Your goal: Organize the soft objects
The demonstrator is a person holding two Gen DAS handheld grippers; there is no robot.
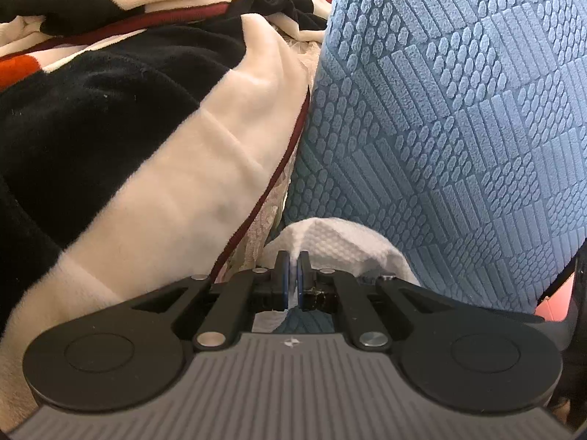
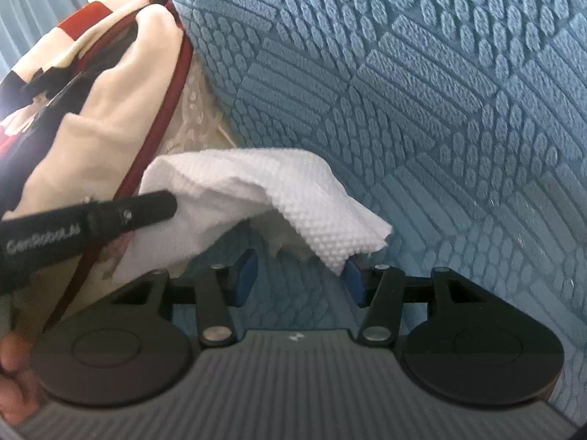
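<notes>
A white waffle-textured cloth (image 1: 330,245) lies bunched where a blue patterned cushion (image 1: 458,128) meets a fleece blanket. My left gripper (image 1: 292,269) is shut on a fold of this cloth, which shows white between the blue pads. In the right wrist view the same cloth (image 2: 256,190) hangs lifted from the left gripper (image 2: 170,201), which comes in from the left. My right gripper (image 2: 301,275) stands open just below the cloth. The cloth's loose corner droops onto its right fingertip (image 2: 354,275), and nothing is pressed between the pads.
A black, cream and red fleece blanket (image 1: 165,146) is piled to the left. Cream lace fabric (image 2: 198,117) shows in the gap between blanket and cushion. The blue cushion (image 2: 422,110) fills the right and far side. A hand (image 2: 14,366) sits at the lower left.
</notes>
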